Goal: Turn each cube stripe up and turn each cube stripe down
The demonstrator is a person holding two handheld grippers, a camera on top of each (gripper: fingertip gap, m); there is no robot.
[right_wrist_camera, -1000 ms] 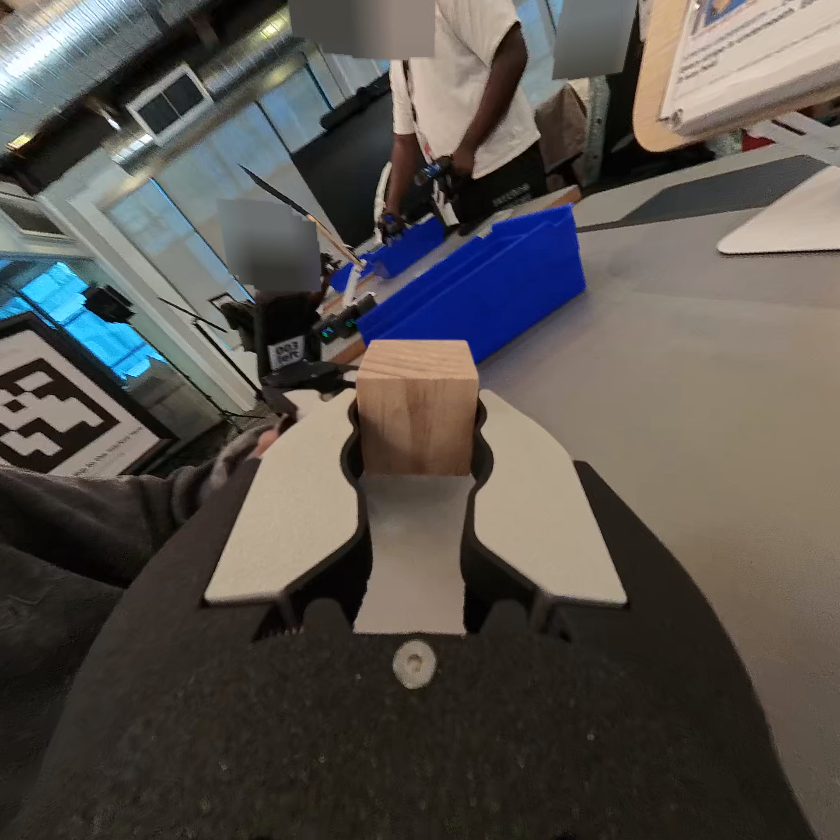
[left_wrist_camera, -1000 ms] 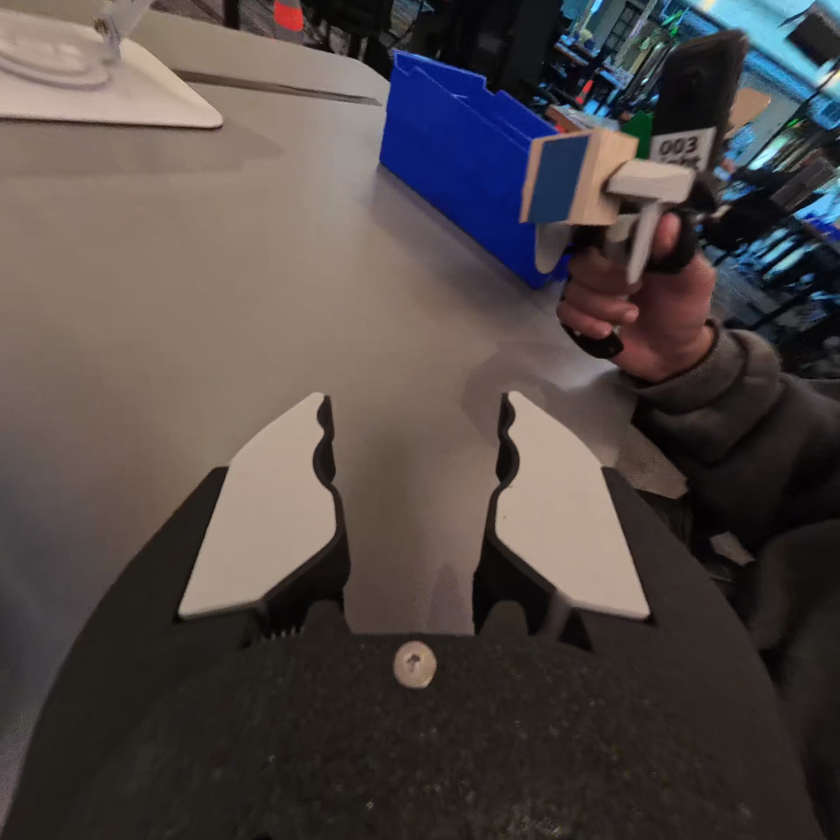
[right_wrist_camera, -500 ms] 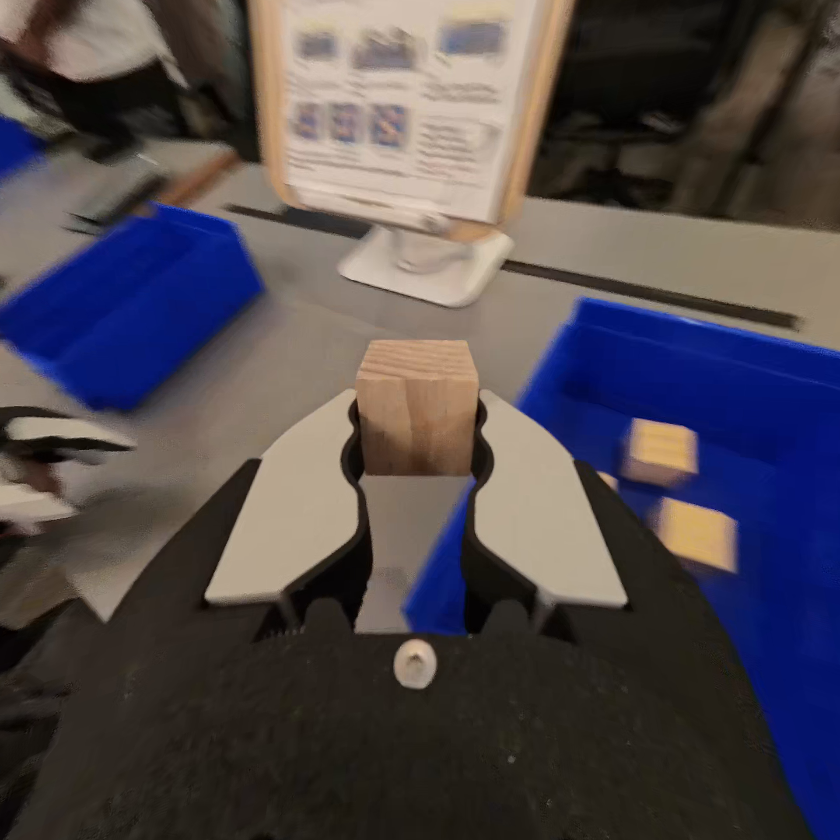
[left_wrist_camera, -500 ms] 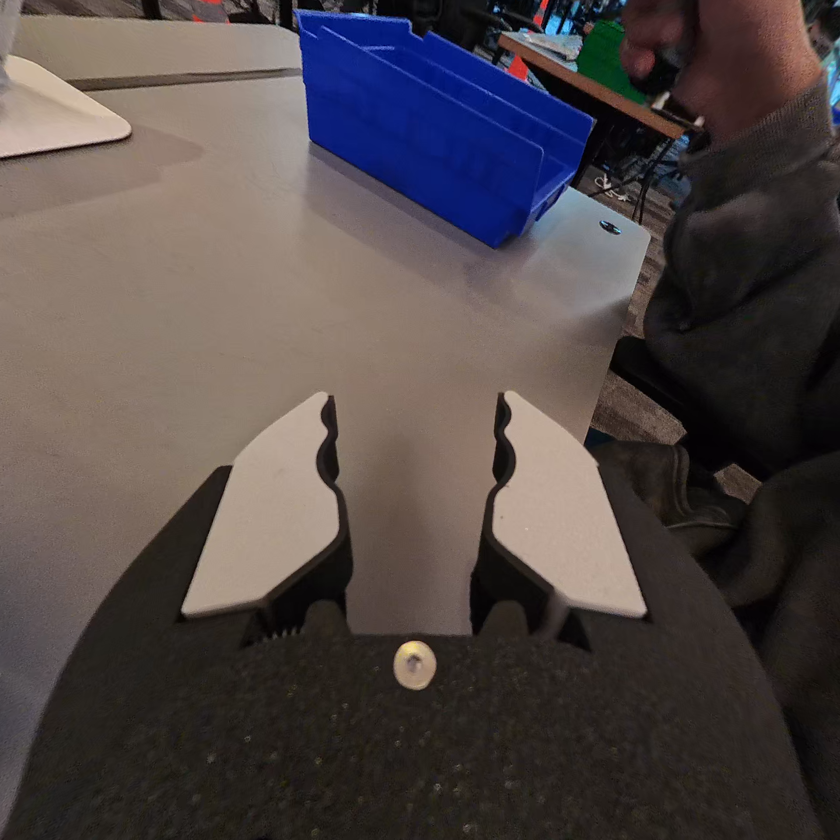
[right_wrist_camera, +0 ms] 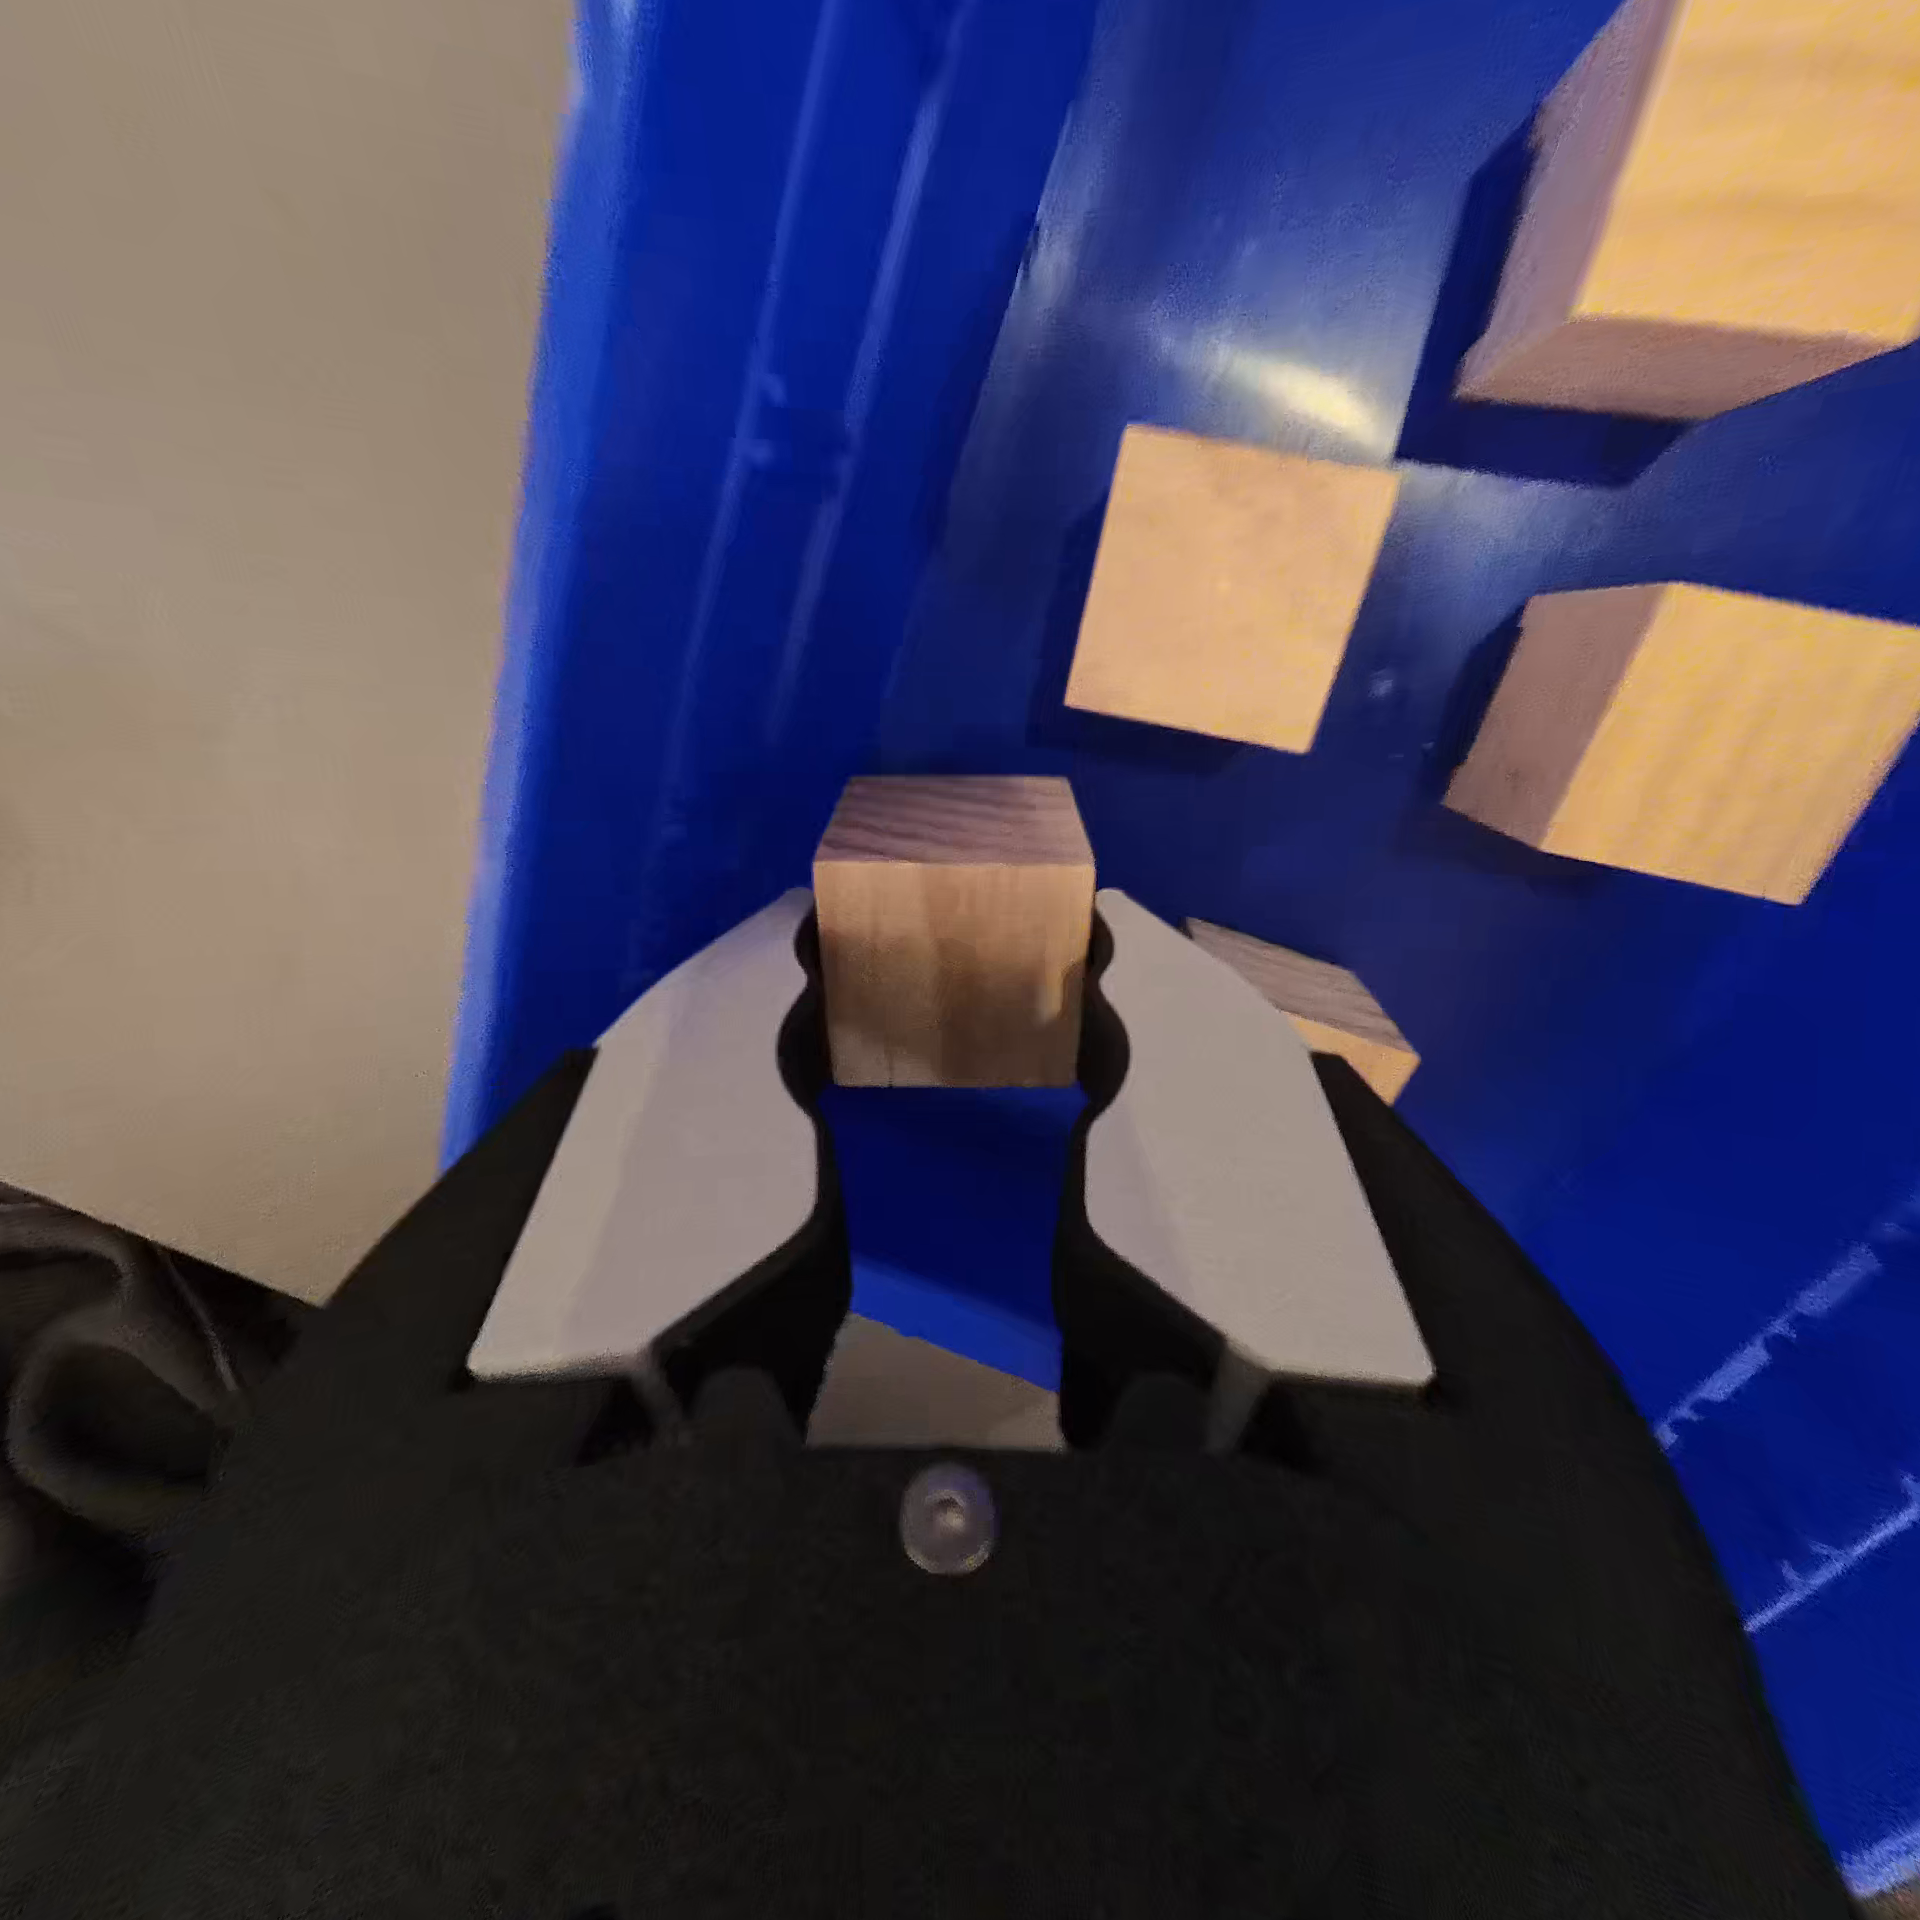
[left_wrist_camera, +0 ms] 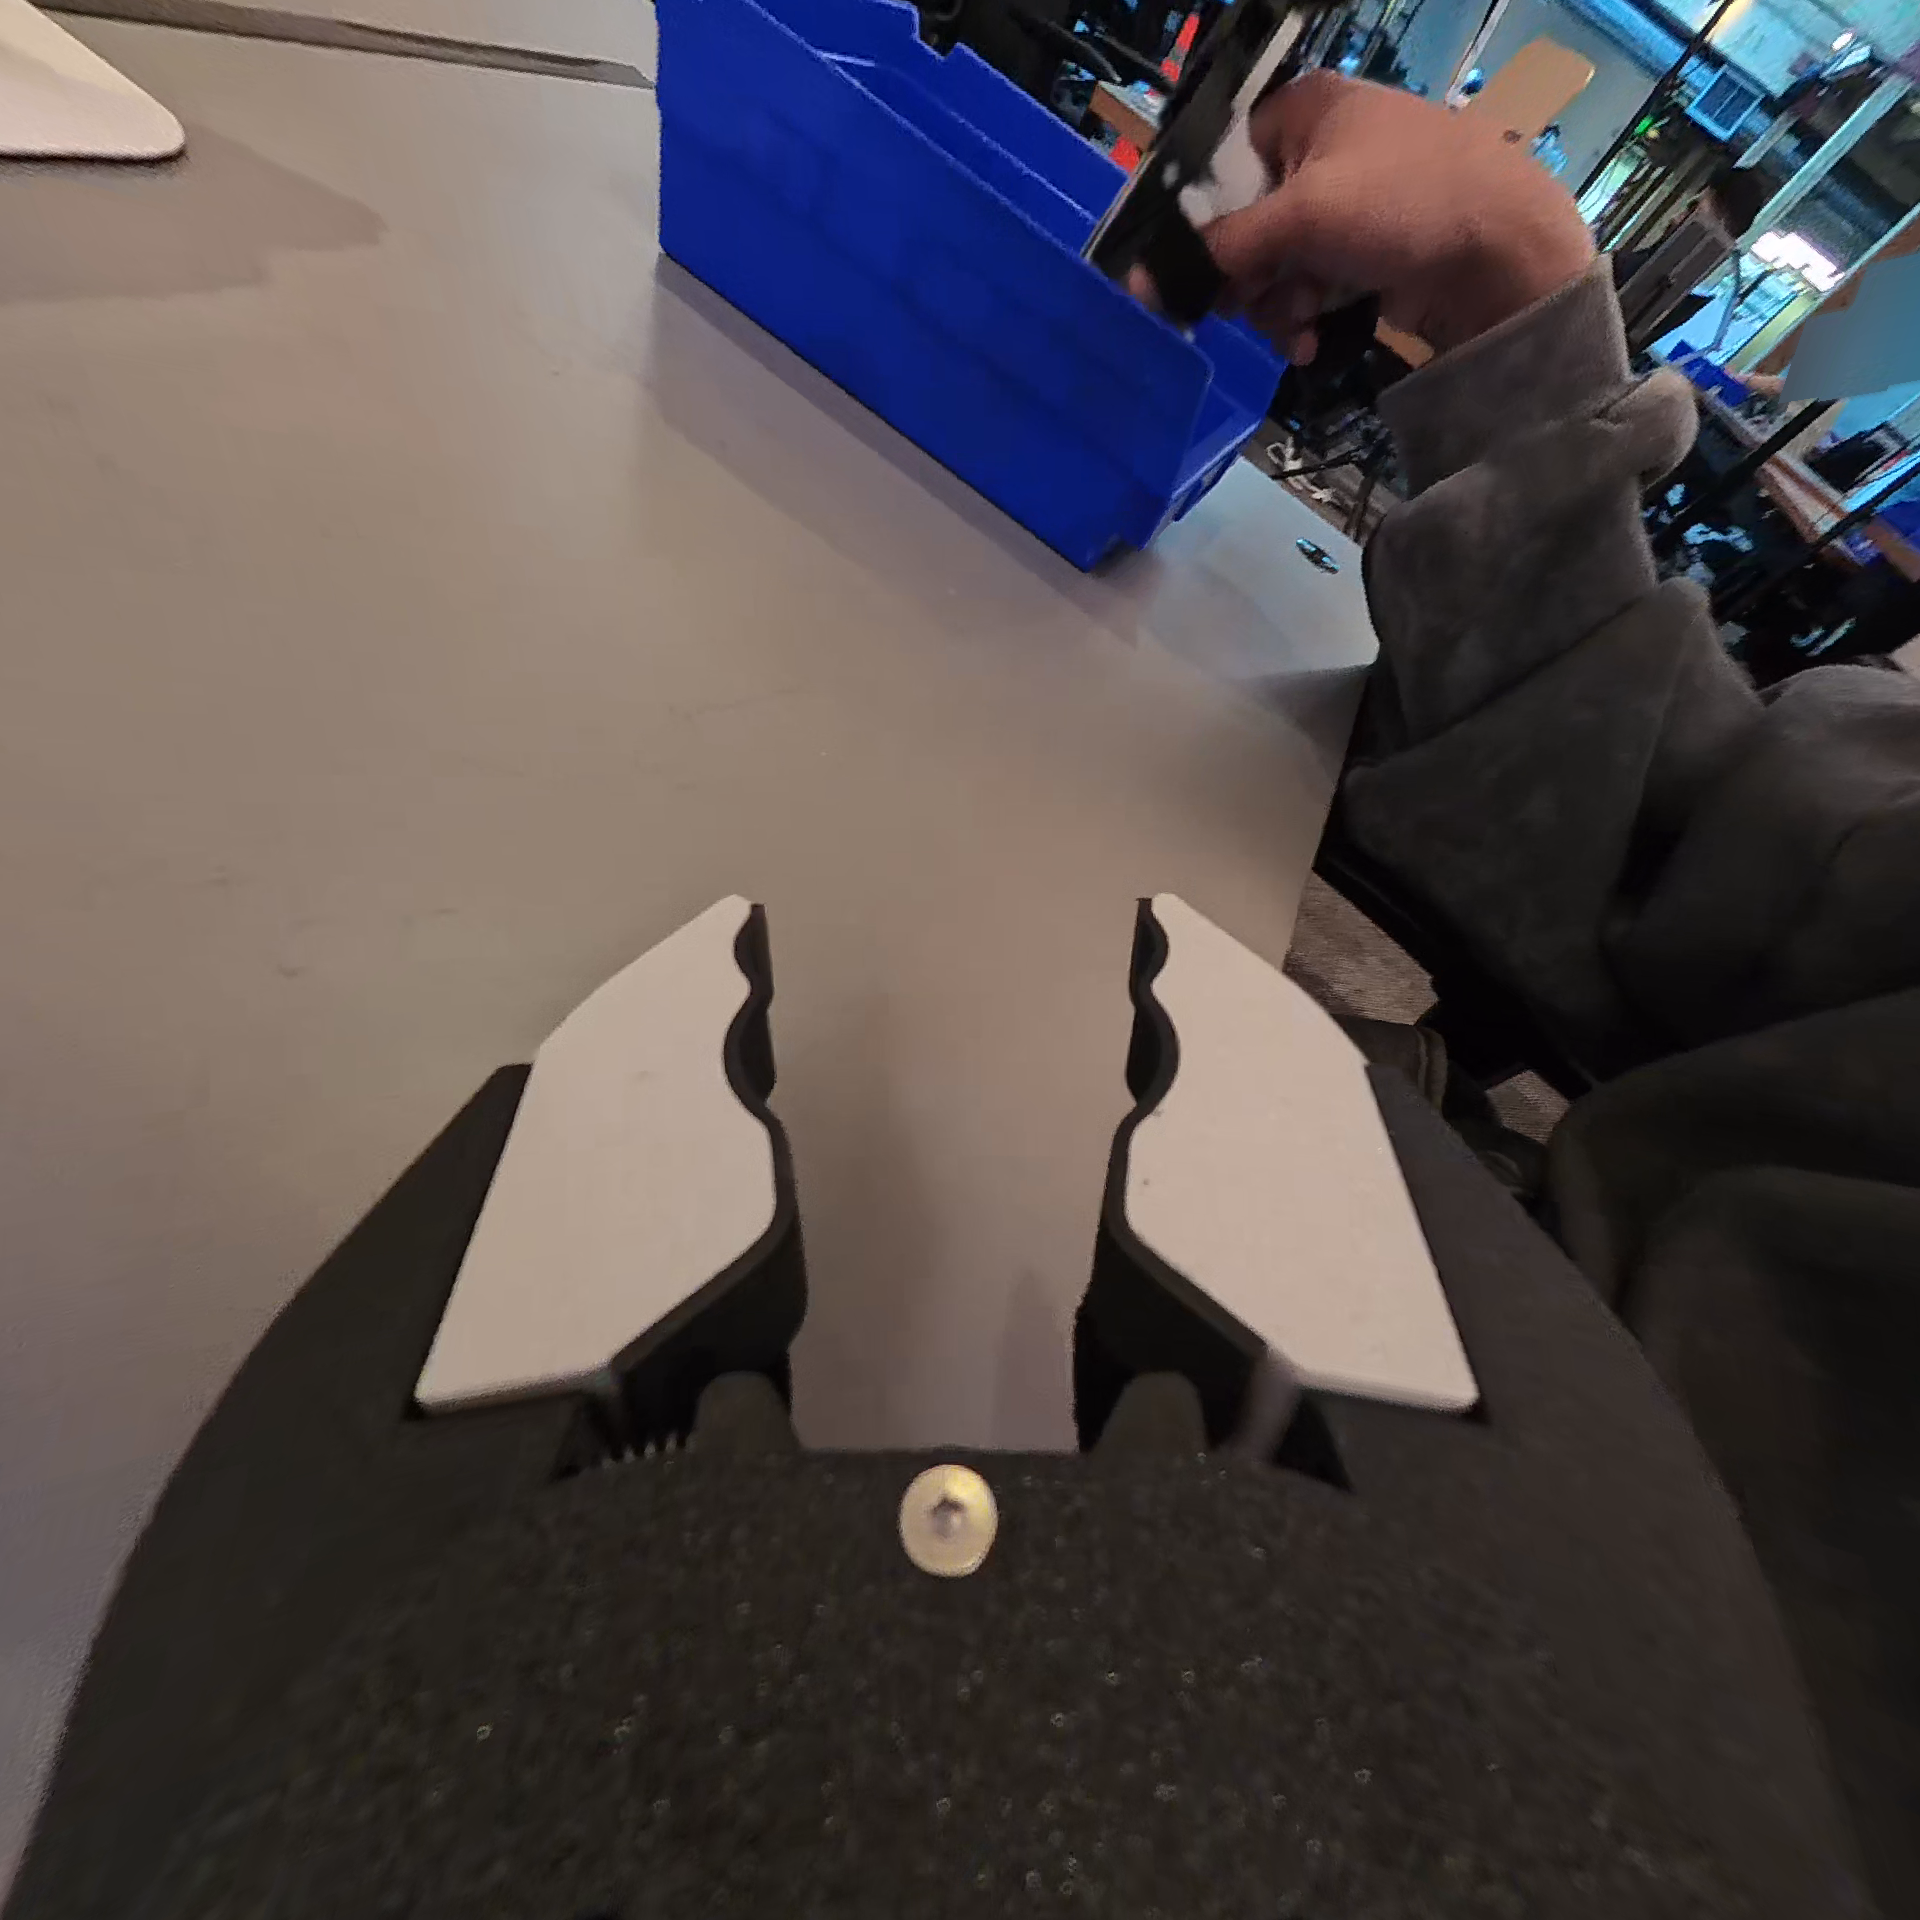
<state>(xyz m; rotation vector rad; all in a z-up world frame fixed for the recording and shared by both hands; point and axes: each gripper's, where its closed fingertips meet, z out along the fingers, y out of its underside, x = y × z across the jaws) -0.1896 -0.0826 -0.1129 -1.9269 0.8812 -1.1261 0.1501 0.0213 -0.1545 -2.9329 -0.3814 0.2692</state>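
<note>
- The right gripper [right_wrist_camera: 951,914] is closed on a wooden cube [right_wrist_camera: 951,935], which is pinched at its two sides between the fingertips.
- The held cube is carried above the inside of a blue bin [right_wrist_camera: 1610,1195], close to the bin's left wall; only bare wood is shown on its visible faces.
- Three more wooden cubes [right_wrist_camera: 1231,587] are seen lying on the bin floor farther in, and a fourth [right_wrist_camera: 1320,1013] is partly hidden behind the right finger.
- The left gripper [left_wrist_camera: 948,914] is held with its jaws wide apart and nothing between them, above a grey table [left_wrist_camera: 364,623].
- A second blue bin [left_wrist_camera: 935,281] is seen standing on the table well ahead of the left gripper.
- A hand [left_wrist_camera: 1382,218] in a grey sleeve [left_wrist_camera: 1527,488] is seen beyond that bin, blurred, gripping a black handle.
</note>
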